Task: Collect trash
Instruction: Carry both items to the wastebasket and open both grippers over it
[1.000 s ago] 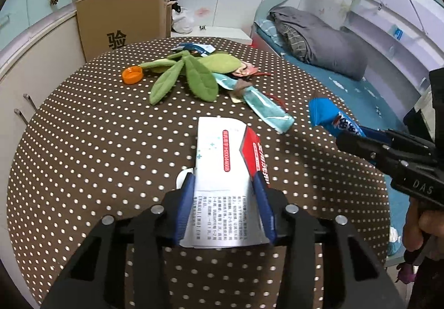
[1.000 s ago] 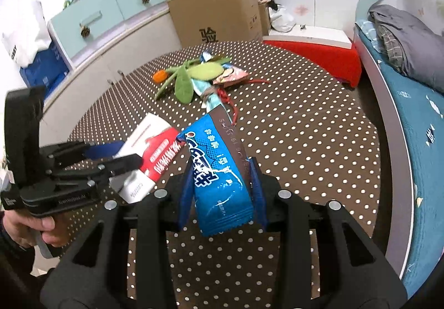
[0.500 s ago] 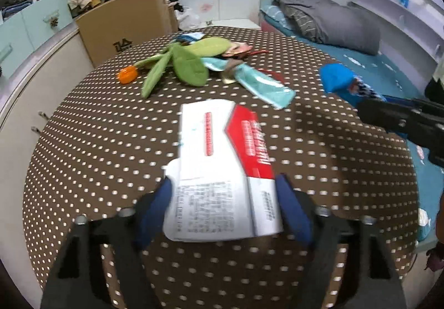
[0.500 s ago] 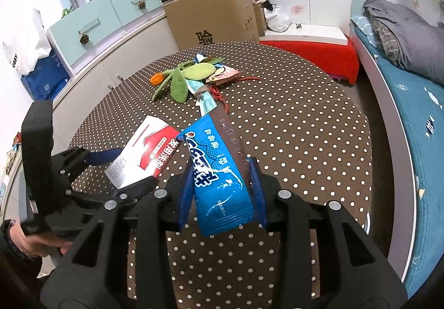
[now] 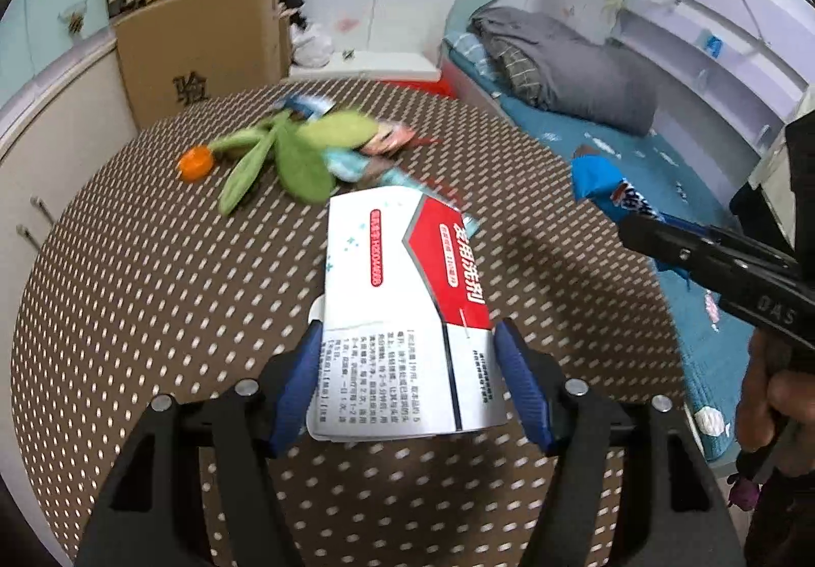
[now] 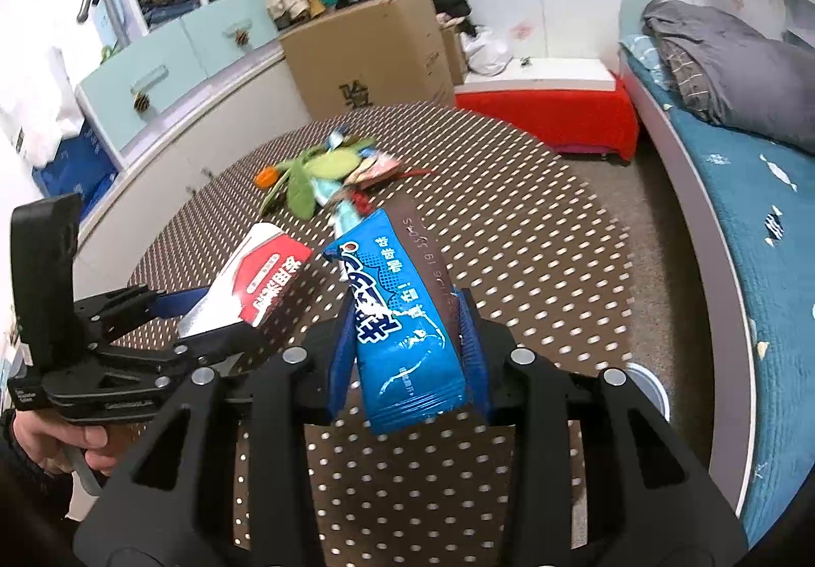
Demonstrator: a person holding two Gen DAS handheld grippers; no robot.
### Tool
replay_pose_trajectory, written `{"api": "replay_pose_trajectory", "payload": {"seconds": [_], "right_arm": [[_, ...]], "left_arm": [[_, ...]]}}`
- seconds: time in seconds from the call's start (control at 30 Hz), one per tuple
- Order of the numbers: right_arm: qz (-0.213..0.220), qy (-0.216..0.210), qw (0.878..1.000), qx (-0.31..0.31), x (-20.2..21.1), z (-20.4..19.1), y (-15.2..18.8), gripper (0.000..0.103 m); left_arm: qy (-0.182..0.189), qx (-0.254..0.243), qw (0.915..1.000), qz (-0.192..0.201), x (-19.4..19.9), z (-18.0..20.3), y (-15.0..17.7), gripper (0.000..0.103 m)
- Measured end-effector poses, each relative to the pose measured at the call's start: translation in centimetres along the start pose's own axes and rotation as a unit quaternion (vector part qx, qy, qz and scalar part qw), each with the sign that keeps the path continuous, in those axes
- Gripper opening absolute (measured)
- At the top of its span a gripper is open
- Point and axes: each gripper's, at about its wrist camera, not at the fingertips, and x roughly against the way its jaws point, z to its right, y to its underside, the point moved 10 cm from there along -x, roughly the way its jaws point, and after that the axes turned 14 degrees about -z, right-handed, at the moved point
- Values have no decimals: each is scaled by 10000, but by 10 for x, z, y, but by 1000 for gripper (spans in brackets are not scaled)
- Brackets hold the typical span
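White-and-red flattened cardboard carton (image 5: 402, 312) fills the left wrist view, held lengthwise between the blue pads of the left gripper (image 5: 407, 378); a second ago the jaws were narrower, and they have since spread to take its full width. Beyond it a pile of green leaves and wrappers (image 5: 316, 149) lies on the brown dotted tablecloth (image 5: 127, 292).

In the right wrist view the right gripper (image 6: 407, 343) pinches a blue plastic snack wrapper (image 6: 402, 312), its grip unchanged. Both pieces hang above the table, so I judge two items collected and the pile left to clear
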Motion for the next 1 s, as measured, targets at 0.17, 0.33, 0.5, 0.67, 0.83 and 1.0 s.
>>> {"api": "replay_pose_trajectory", "payload": {"seconds": [0.17,0.33,0.5,0.67,0.83,1.0], "right_arm": [[344,152,9988,-308,34,38,-11,37],[606,336,9935,-908,66,101,-13,37],[546,290,9844,-1649,66,163,6,37],[245,366,9760,-2135,39,210,32,38],[-94,315,9691,-2445,1,241,52,40],[-287,242,9509,-3073,-32,280,76,70]], "left_arm": [[92,-331,9990,276,14,38,-26,66],[239,-697,9962,475,22,79,-56,66],[363,-983,9930,539,24,117,-69,66],[421,-1162,9912,477,14,144,-76,66],[447,-1287,9900,368,0,163,-82,66],[488,-1415,9885,217,-17,184,-87,66]]}}
